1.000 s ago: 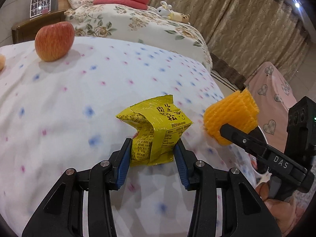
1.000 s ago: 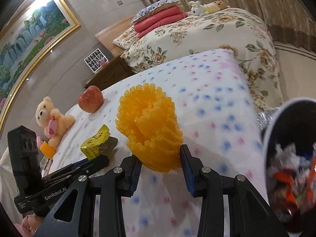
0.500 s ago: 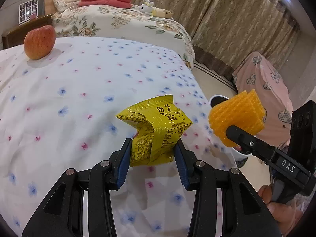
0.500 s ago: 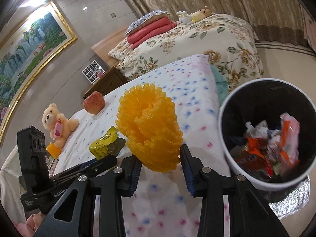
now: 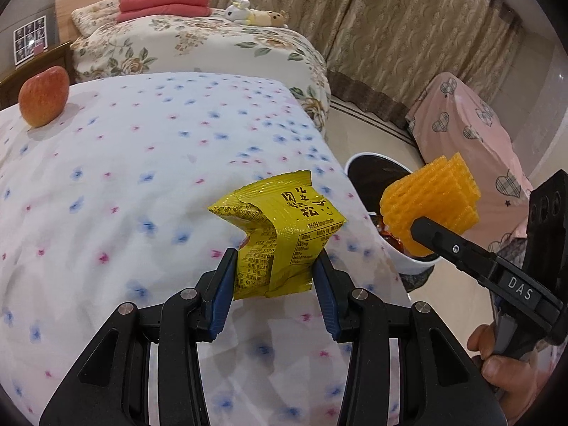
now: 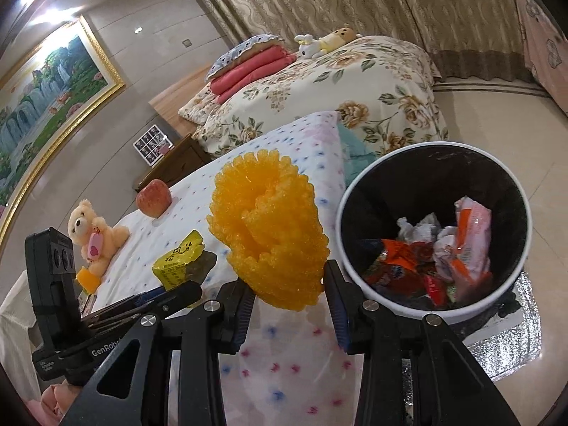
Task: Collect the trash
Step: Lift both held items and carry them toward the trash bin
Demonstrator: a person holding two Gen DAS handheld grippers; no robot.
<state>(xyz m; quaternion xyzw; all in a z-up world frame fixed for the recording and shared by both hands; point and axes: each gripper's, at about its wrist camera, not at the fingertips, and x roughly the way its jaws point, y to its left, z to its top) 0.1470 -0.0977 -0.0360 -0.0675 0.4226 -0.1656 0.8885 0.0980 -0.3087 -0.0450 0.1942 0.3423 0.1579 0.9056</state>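
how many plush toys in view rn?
3. A teddy bear sits on the dotted sheet beside the apple; a white bunny and a yellow plush lie on the floral bed. Others may be hidden.

My left gripper (image 5: 275, 285) holds a snack bag (image 5: 280, 227) above the bench (image 5: 142, 177). My right gripper (image 6: 289, 300) holds a foam net (image 6: 268, 223) to the right of it, near the bench edge. The trash bin (image 6: 433, 230) stands on the floor past that edge, with wrappers (image 6: 436, 255) inside. An apple (image 5: 43, 96) and a teddy bear (image 6: 92, 230) sit far back on the bench. A bed (image 5: 198, 46) stands behind.
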